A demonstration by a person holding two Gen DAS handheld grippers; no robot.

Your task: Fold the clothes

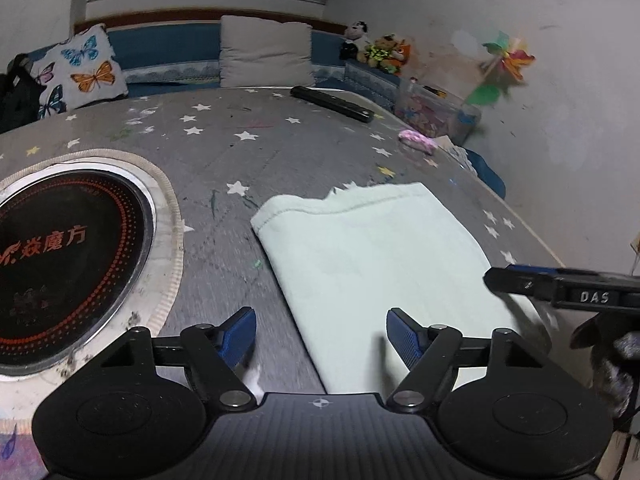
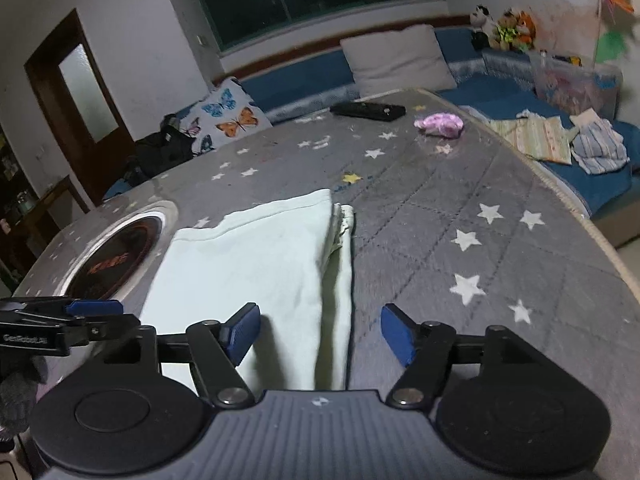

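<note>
A: Left tool (image 1: 321, 336) and right tool (image 2: 320, 334): state?
B: Both spread, nothing between the pads; each hovers at the near edge of the folded pale-green cloth (image 1: 372, 256).
A: Cloth location?
B: Flat on the star-patterned worktop (image 1: 248, 152), just right of the round black cooktop (image 1: 68, 264).

star-print table cover (image 1: 280, 148) | round black hotplate (image 1: 68, 256) set in on the left | black remote (image 1: 331, 103) and pink cloth (image 2: 439, 125) at far edge | butterfly pillow (image 1: 86, 66) behind
</note>
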